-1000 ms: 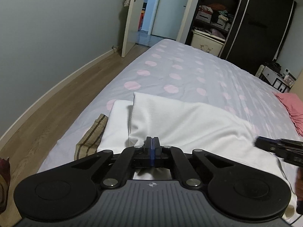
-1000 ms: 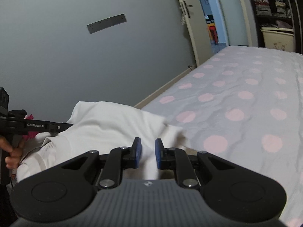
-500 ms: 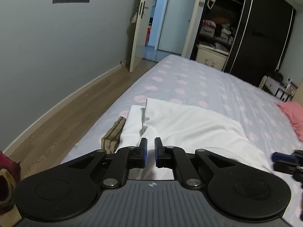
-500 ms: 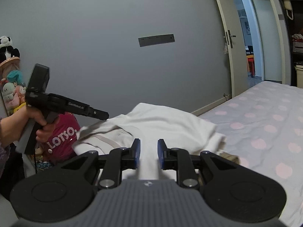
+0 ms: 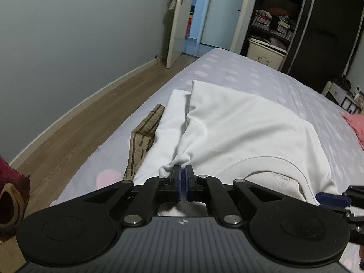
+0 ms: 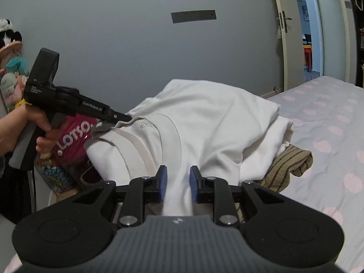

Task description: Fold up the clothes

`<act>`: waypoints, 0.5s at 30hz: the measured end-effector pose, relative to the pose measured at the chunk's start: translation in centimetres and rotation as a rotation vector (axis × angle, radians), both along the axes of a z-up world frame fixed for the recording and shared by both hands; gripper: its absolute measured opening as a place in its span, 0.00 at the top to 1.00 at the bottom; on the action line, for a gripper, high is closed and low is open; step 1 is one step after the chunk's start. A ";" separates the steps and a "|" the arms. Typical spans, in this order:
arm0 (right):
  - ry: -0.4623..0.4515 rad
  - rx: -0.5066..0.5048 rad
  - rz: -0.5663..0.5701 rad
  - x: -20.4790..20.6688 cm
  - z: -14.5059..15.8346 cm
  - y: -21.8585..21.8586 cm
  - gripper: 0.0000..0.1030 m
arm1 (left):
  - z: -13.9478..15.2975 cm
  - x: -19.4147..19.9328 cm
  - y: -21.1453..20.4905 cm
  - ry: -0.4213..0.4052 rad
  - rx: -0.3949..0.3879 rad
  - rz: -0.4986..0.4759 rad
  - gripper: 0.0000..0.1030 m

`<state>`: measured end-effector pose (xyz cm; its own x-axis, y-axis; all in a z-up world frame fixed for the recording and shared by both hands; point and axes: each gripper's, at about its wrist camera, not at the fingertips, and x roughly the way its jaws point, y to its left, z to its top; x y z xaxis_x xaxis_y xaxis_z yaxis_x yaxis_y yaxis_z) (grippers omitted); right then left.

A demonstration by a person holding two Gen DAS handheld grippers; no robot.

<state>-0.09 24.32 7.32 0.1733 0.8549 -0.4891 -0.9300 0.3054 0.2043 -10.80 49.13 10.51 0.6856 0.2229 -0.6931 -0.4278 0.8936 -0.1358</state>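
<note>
White shirt (image 5: 245, 122) lies on the bed (image 5: 261, 72) near its left edge, collar nearest. The left tool (image 5: 182, 183) has its blue pads nearly closed on a bunched shoulder fold at 12 o'clock. The right tool (image 6: 176, 183) stands parted, with shirt cloth between its pads but untouched. A striped brown garment (image 5: 143, 134) pokes from under the shirt at 10 o'clock. Beyond, spotted sheet runs open toward the wardrobe (image 5: 318, 34).
</note>
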 end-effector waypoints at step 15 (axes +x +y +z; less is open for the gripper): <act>0.060 0.016 0.007 1.4 1.3 -1.2 0.69 | 0.7 -0.9 -1.9 0.004 0.054 -0.021 0.97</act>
